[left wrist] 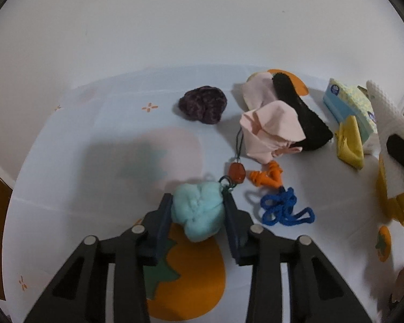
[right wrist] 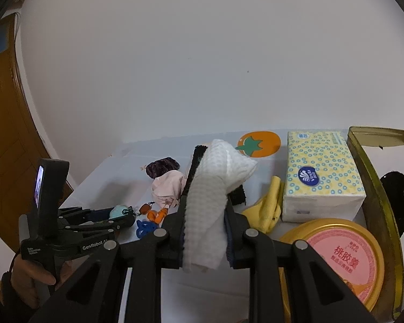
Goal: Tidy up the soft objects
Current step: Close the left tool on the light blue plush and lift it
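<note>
Left wrist view shows your left gripper [left wrist: 198, 204] clamped on the light blue plush ball [left wrist: 198, 211], low over the tablecloth [left wrist: 94, 134] toward its near edge, beside the blue cord [left wrist: 282, 210]. Your right gripper [right wrist: 204, 210] is clamped on the white waffle cloth [right wrist: 212, 188], held above the table in front of the tissue pack [right wrist: 320, 172] and gold tin [right wrist: 374, 177].

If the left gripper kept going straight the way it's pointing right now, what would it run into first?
The left gripper is shut on the light blue plush, so that leads. Just past it lies the reddish-brown bead on its cord, likely the first contact, though the downward tilt may meet the tablecloth sooner; depth is unclear.
</note>
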A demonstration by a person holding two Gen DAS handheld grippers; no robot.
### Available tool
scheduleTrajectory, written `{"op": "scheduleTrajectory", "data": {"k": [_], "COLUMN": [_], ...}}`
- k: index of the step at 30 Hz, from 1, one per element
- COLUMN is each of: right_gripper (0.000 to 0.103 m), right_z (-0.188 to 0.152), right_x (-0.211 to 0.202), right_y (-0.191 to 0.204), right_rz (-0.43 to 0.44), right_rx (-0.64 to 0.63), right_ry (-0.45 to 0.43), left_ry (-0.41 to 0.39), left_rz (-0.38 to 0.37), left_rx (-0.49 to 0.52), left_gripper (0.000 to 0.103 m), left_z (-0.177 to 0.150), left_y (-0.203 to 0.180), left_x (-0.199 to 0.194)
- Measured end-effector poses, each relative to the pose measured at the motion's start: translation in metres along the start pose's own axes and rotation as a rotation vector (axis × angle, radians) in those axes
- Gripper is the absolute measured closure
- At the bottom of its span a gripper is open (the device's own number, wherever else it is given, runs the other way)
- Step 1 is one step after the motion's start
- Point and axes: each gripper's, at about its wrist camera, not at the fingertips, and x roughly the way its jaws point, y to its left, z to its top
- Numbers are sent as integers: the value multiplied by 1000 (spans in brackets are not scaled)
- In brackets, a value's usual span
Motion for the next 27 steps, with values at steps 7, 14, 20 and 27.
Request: {"op": "scheduleTrajectory", "data": {"k": [7,14,20,27], "right_gripper": [78,78,78,78], "right_z": [-3,-1,-2,-2], "right_x": [-9,-32,-47,-58], "right_y": [7,3,-5,-17], "right_rz": [-16,10,10,-7], "right_rx": [-25,-34,-40,-33], "right_ry": [-48,-121,-154,-167], "left_ry": [-96,-365,-472,-503], "left_rz": [-96,-164,-185,-182], "left_rx": [-120,-179,-220,-192], "left_gripper": [72,72,72,72], "left_z": [4,9,6,2], "left_y": [22,41,48,21], "left_x": [-22,-69,-87,-91]}}
